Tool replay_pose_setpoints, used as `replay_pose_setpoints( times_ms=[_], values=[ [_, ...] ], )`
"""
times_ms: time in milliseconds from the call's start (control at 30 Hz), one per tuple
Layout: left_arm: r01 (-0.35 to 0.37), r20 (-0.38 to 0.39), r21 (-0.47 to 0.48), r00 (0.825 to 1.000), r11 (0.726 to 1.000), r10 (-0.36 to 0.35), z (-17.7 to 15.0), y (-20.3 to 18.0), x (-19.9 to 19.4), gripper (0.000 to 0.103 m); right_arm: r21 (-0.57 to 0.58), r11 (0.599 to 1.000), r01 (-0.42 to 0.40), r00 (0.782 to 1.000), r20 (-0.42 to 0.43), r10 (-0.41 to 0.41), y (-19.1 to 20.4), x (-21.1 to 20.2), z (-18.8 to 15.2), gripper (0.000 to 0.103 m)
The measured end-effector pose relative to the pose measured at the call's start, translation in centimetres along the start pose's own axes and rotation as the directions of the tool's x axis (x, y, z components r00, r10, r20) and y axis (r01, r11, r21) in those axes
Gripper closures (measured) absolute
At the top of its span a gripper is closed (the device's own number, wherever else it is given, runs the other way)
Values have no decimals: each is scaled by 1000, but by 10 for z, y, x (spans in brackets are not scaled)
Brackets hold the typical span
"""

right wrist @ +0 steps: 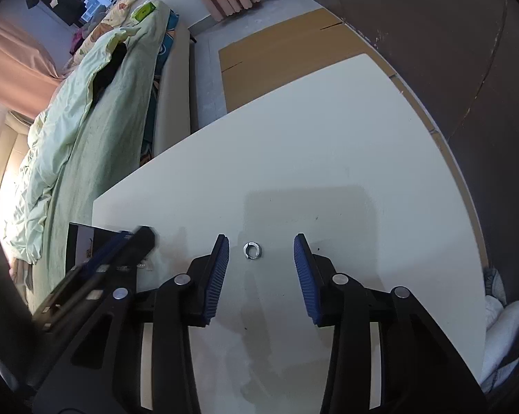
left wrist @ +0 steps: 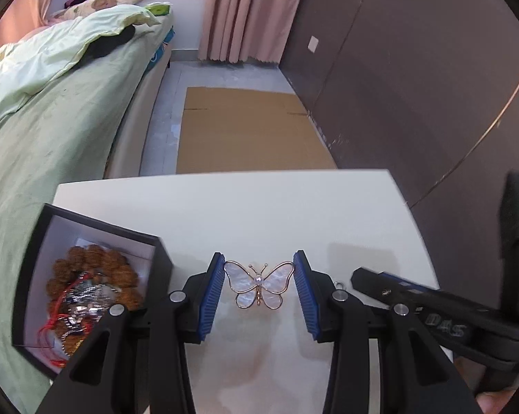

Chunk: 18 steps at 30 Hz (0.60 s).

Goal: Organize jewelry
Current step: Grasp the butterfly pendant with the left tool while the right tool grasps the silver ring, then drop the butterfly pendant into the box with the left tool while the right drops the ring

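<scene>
Both tongs over the white desk [left wrist: 245,214], pointing steeply down. Left gripper [left wrist: 259,288] closed on the butterfly brooch [left wrist: 259,284], blue pads [left wrist: 212,296] pressing the two wingtips, wings spread flat between the jaws and apparently lifted clear of the desktop, though that gap cannot be told for sure; held by the outer wing edges probably because the thin gold frame gives the only firm purchase without touching the pearl at the centre. Right gripper [right wrist: 261,269] partly open and holding nothing, jaws standing either side of a small silver ring [right wrist: 253,251] lying flat on the desk, well apart from both pads; likely lined up that way so a closing squeeze would catch it across its width. Black jewelry box [left wrist: 162,252] open at the desk's left edge, just beside the left gripper, near enough for a short carry of the brooch. Inside it, a string of brown wooden beads [left wrist: 93,262], a silvery piece [left wrist: 83,296] and a red cord [left wrist: 52,327], piled together. Count: two tongs, one brooch, one ring, one box, one bead string, one red cord. Beyond the desk's far edge, one flattened cardboard sheet [left wrist: 245,127] on the floor and a bed with green bedding [left wrist: 45,110] alongside.
</scene>
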<state>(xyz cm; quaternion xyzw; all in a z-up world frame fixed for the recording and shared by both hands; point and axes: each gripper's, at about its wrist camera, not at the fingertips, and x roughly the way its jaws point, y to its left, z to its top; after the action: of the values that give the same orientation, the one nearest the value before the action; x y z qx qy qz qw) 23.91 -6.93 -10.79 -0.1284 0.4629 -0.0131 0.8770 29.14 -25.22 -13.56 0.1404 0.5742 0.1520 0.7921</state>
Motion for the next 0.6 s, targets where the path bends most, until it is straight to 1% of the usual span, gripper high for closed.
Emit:
replay_pose_setpoints(
  times_ms=[67, 167, 267, 400, 467, 533, 567, 600],
  values=[
    [15, 28, -12, 1000, 1000, -15, 4, 6, -14, 64, -23, 999, 23, 1000, 2, -22, 3, 2, 0, 69],
    [33, 54, -27, 998, 999, -32, 8, 14, -30, 64, -73, 993, 89, 996, 9, -88, 12, 9, -1, 69],
    [39, 71, -43, 997, 998, -36, 9, 25, -41, 64, -127, 983, 129, 992, 9, -129, 22, 19, -3, 69],
    [41, 80, -63, 996, 997, -36, 11, 39, -48, 64, -200, 957, 209, 978, 35, -206, 36, 29, -6, 69],
    [42, 81, -74, 996, 996, -36, 11, 47, -50, 64, -217, 948, 232, 973, 48, -227, 40, 31, -8, 69],
    [42, 82, -79, 996, 996, -35, 10, 51, -53, 64, -244, 930, 275, 962, 65, -267, 46, 35, -11, 70],
    [40, 84, -82, 996, 996, -33, 10, 54, -54, 64, -256, 922, 292, 957, 71, -283, 49, 36, -12, 75],
    [40, 87, -84, 996, 996, -32, 8, 54, -56, 64, -274, 908, 316, 949, 82, -305, 52, 38, -15, 85]
  ],
)
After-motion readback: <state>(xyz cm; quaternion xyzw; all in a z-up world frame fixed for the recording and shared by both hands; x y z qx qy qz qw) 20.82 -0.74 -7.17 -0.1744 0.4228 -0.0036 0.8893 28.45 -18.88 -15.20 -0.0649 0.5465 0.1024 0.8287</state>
